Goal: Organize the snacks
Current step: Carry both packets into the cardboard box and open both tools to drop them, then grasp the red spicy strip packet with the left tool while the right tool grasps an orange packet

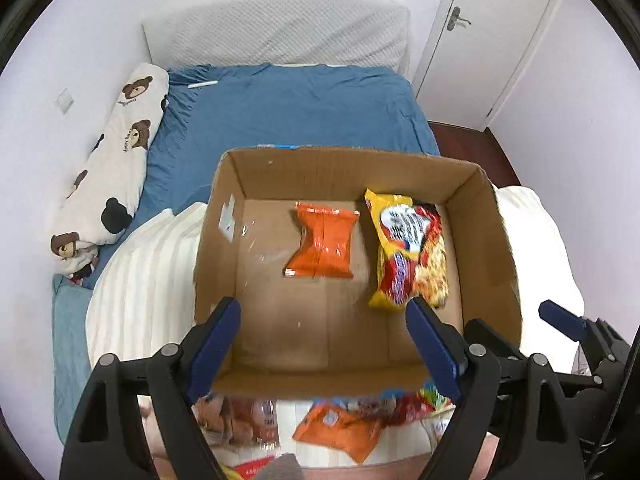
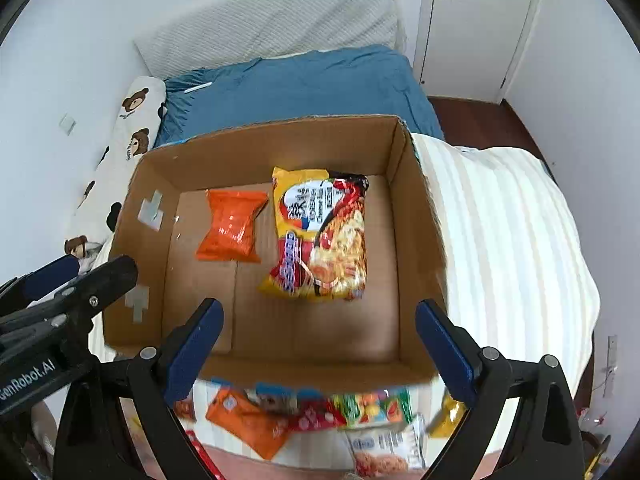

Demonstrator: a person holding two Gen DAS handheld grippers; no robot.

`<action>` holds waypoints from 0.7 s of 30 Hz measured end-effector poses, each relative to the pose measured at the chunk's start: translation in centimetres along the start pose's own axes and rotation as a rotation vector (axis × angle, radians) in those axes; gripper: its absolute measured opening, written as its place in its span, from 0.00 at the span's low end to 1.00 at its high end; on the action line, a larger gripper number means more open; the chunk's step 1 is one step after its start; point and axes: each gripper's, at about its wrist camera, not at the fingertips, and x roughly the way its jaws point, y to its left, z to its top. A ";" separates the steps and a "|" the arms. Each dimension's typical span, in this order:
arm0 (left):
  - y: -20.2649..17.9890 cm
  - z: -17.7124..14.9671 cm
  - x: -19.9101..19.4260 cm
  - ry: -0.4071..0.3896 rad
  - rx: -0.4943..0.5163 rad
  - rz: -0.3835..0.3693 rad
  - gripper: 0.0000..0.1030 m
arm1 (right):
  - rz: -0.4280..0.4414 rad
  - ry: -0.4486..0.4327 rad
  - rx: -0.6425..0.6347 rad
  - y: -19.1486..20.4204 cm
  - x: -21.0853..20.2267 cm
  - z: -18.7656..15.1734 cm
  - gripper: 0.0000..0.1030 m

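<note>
An open cardboard box [image 1: 488,240] [image 2: 416,216] stands on the bed. Inside lie an orange snack packet [image 1: 324,242] [image 2: 232,226] and a yellow-red instant noodle packet [image 1: 410,248] [image 2: 320,236] to its right. My left gripper [image 1: 322,340] hangs open above the box's near edge, nothing between its blue pads. My right gripper [image 2: 320,340] is open too, empty, above the same edge. Several loose snack packets [image 1: 340,424] [image 2: 312,416] lie on the white blanket just in front of the box. The right gripper's fingers [image 1: 560,320] show at the left wrist view's right edge.
The box rests on a white striped blanket [image 1: 136,280] [image 2: 500,240] over a blue bedsheet [image 1: 292,108] [image 2: 304,84]. A bear-print pillow [image 1: 116,168] [image 2: 128,132] lies along the left wall. A white door [image 1: 492,32] [image 2: 476,20] and dark floor are at the right.
</note>
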 end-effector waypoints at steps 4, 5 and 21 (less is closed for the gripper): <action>0.2 -2.2 -2.3 -0.033 -0.012 -0.001 0.82 | 0.010 -0.036 -0.013 0.4 -1.9 -2.4 0.96; 0.2 -3.0 -3.0 -0.041 -0.022 -0.004 0.82 | 0.020 -0.040 -0.013 0.4 -2.3 -2.9 0.96; 4.7 -16.7 -2.6 0.104 -0.163 0.097 0.82 | 0.177 0.207 0.060 -0.6 0.9 -16.1 0.96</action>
